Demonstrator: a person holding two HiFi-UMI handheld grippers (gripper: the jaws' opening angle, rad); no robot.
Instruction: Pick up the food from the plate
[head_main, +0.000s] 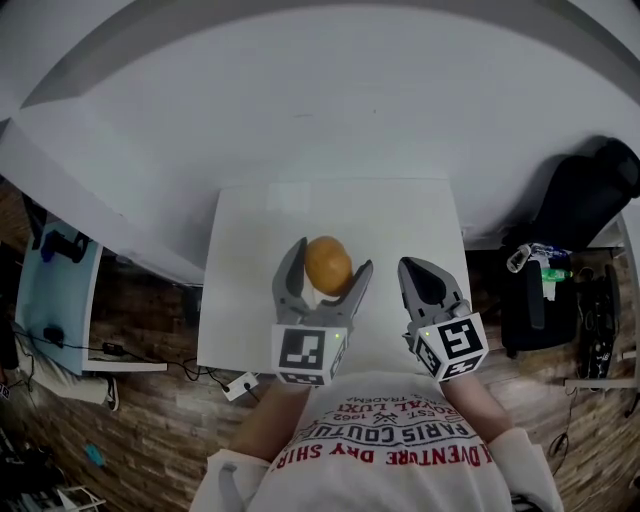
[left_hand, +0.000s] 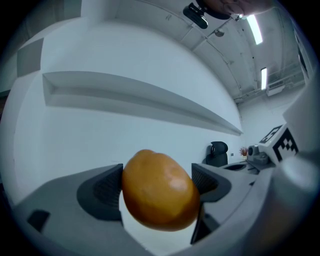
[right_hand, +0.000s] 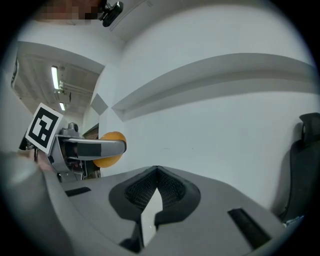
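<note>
Left gripper (head_main: 331, 262): jaws clamped on the food (head_main: 328, 264), one pad on each side of it. The left gripper view confirms it: the food (left_hand: 160, 190) is a rounded, smooth, orange-brown piece that fills the gap between the jaws. It bulges above and below the pads (left_hand: 111, 186). Its front pokes a bit past the jaw tips. White wall (left_hand: 125, 135) is straight ahead of the jaws, with a long ledge (left_hand: 140, 95) higher up.

Right gripper (head_main: 420, 270): jaws closed on each other, nothing between them. In the right gripper view the pads meet at the tips (right_hand: 156, 172), with only a thin sliver open lower down. It sits just right of the left gripper, roughly parallel, and does not touch the food.

Cross-checks:
- The right gripper view shows the left gripper (right_hand: 95, 147) off to the left of its own jaws, with the food (right_hand: 111, 150) showing behind the near jaw.
- The left gripper view shows the right gripper's marker cube (left_hand: 280, 142) to the right of its jaws.

The head view has both grippers over the near part of a white table (head_main: 245, 300), jaws pointing away from the person (head_main: 390, 450). I can't tell how high the food is above the table. A black chair (head_main: 585, 195) is well right of the right jaws.
</note>
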